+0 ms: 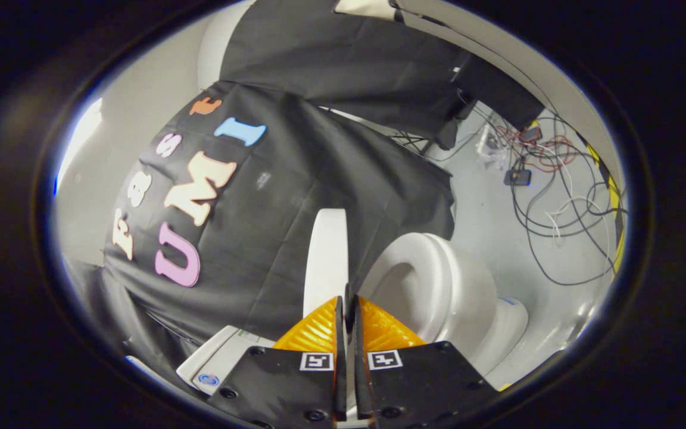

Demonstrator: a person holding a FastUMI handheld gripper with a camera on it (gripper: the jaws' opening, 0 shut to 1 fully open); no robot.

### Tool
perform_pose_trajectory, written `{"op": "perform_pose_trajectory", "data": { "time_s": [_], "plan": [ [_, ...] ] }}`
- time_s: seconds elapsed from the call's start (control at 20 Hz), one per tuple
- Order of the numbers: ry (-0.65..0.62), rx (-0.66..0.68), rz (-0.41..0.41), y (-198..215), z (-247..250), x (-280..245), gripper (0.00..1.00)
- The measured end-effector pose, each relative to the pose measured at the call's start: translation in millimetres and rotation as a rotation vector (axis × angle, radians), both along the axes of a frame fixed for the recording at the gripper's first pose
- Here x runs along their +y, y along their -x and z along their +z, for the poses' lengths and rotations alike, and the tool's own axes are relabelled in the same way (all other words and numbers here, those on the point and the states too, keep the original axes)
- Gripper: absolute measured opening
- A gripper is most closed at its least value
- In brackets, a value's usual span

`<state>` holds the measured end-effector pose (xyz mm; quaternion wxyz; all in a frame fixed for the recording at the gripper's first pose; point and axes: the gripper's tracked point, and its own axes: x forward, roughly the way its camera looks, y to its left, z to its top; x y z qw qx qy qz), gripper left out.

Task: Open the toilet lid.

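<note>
Currently the view is rolled well over to one side, so the grey floor (486, 196) stands off to the right of the tool and the black cloth wall (295, 196) fills the ground beyond and left of it. The toilet (474, 298) sits just ahead and right of the fingers, its seat ring (432, 262) exposed around the bowl opening (399, 292); what the bowl holds cannot be made out. The toilet lid (326, 256) stands raised, edge-on, directly ahead of the fingertips and clear of the seat, close to the cloth wall. The gripper (348, 310) has its fingers pressed nearly together on the lid's near edge, a thin slit remaining between them; both fingers appear to bear on that edge, which I judge to be a pinch grip held to swing the lid on its hinge. By that reading the lift is largely done, with only release remaining. A white panel (224, 357) with a small round mark lies beside the left finger, touching nothing of the tool. A tangle of cables (551, 202) and a small dark box (517, 176) lie on the floor well beyond the toilet.
</note>
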<state>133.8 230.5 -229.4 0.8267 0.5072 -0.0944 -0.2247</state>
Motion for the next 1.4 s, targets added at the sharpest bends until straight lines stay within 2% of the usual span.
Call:
{"op": "perform_pose_trajectory", "data": {
  "time_s": [0.6, 1.2, 1.3, 1.4],
  "plan": [
    [0.31, 0.073, 0.12, -22.7, 78.9, 41.6, 0.07],
    [0.601, 0.098, 0.292, -49.6, 140.6, 98.0, 0.08],
    [0.656, 0.087, 0.334, -59.9, 149.5, 116.2, 0.14],
    [0.708, 0.095, 0.359, -65.0, 155.5, 128.1, 0.14]
  ]
}}
